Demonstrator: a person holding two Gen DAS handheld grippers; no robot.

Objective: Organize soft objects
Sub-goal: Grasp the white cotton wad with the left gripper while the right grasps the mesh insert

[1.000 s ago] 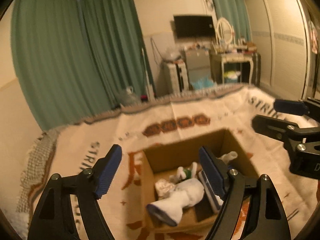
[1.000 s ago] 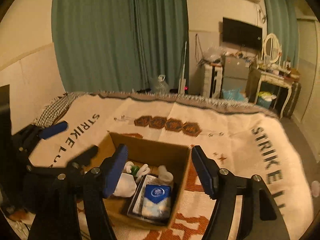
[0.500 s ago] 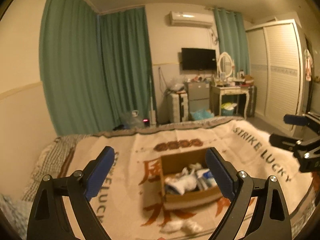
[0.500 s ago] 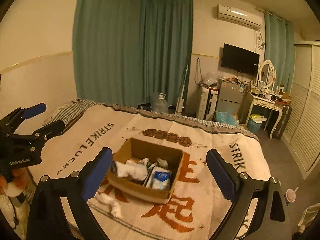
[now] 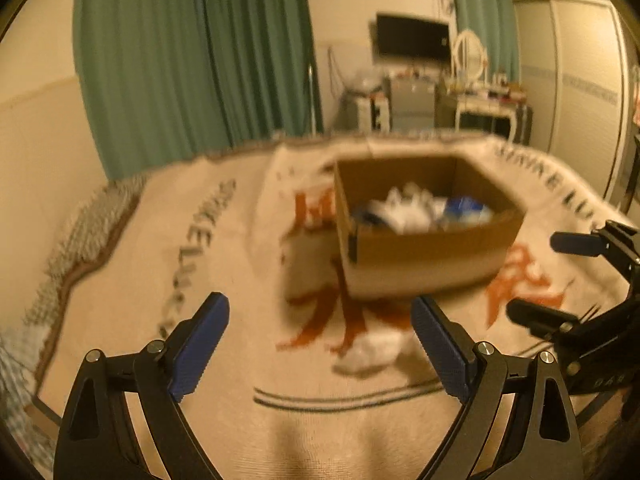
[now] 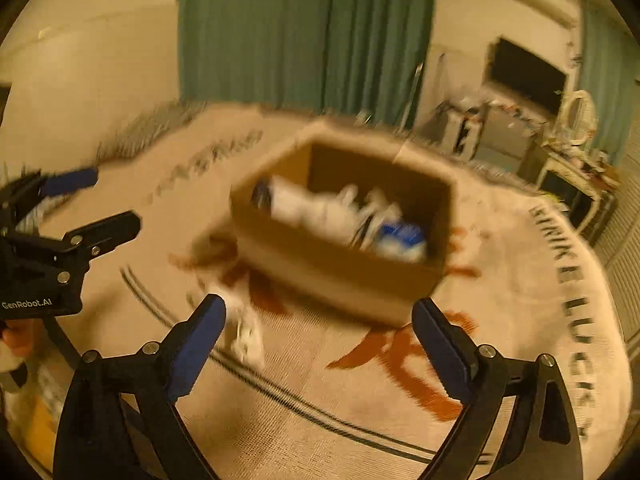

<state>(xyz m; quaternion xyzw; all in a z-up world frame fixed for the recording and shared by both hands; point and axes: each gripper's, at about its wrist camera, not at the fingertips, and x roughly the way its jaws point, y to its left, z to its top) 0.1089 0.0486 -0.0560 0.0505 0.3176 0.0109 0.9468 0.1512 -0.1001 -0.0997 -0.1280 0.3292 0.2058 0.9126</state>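
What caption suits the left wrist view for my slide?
Open left gripper above white cloth lying before the cardboard box.

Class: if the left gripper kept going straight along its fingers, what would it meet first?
Probably the white soft bundle on the blanket, in front of the cardboard box; the left gripper is open, and blur leaves depth uncertain.

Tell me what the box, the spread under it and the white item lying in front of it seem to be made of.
Box: plain brown cardboard, matte, with thin walls and an open top. Spread: woven cloth, probably a cotton-type throw; a fringed edge and printed letters show. White item: soft crumpled fabric, perhaps a sock or small garment; motion blur leaves that open.
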